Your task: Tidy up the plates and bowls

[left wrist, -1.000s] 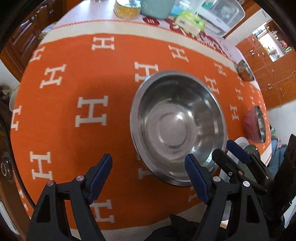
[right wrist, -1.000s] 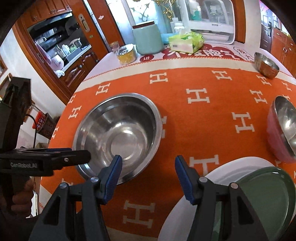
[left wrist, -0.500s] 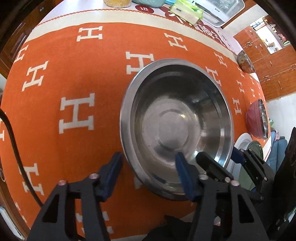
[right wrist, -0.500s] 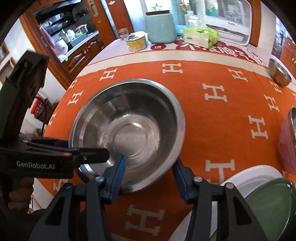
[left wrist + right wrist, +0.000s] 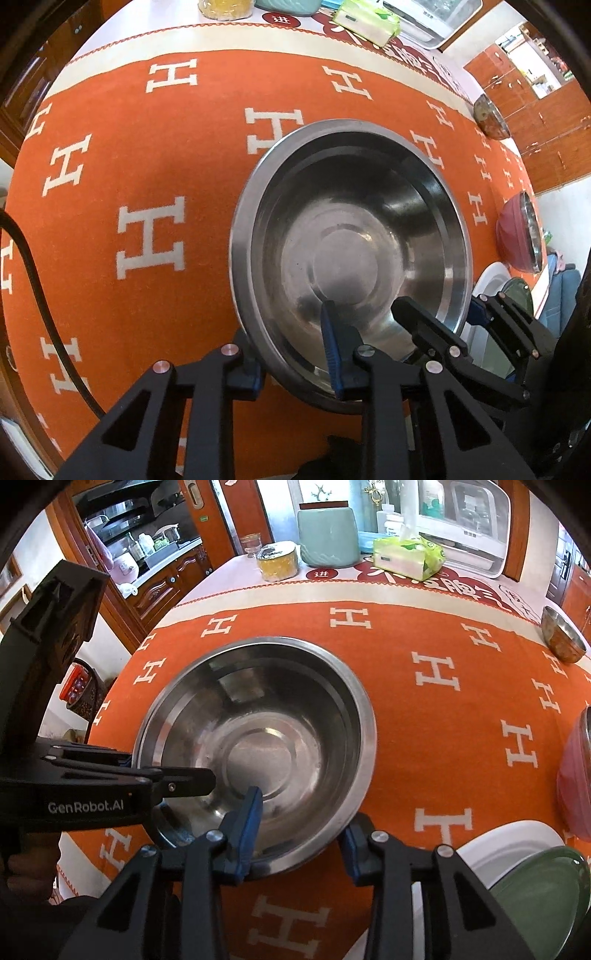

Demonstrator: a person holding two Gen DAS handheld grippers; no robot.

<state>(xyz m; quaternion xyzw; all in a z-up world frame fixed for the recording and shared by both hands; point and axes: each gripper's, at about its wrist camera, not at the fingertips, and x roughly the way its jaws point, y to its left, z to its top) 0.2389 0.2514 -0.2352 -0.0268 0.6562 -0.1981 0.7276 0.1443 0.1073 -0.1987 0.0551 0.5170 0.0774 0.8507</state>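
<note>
1. On the orange cloth (image 5: 147, 147): three bowls, namely one large steel bowl (image 5: 351, 236), one small steel bowl (image 5: 563, 642) and one pink bowl (image 5: 576, 786) with a steel lining.
2. Two plates at the near right corner: one white plate (image 5: 517, 849), with one green plate (image 5: 543, 893) lying on it.
3. At the far end, beyond the cloth: one teal jar (image 5: 328, 535), one yellow-filled tub (image 5: 277, 563), one tissue pack (image 5: 406, 557) and one white appliance (image 5: 465, 520).
4. Two grippers, both at the large steel bowl; that bowl upright on the cloth near the front edge, well apart from the other two bowls and near the plates.
5. Left gripper (image 5: 286, 325): pointing steeply down, astride the near rim, one blue pad outside the wall and the other inside. Jaws closing and by now narrow, pinching the bowl's wall between the pads.
6. Right gripper (image 5: 304, 805): also tilted steeply down, astride the rim on the side toward the plates, one pad inside the bowl and one outside, just at the rim. Jaws closing with the rim between them; cannot tell whether both pads press on it yet.
7. One hand (image 5: 22, 867) visible, wrapped around the left gripper's handle at the lower left of the right wrist view.
</note>
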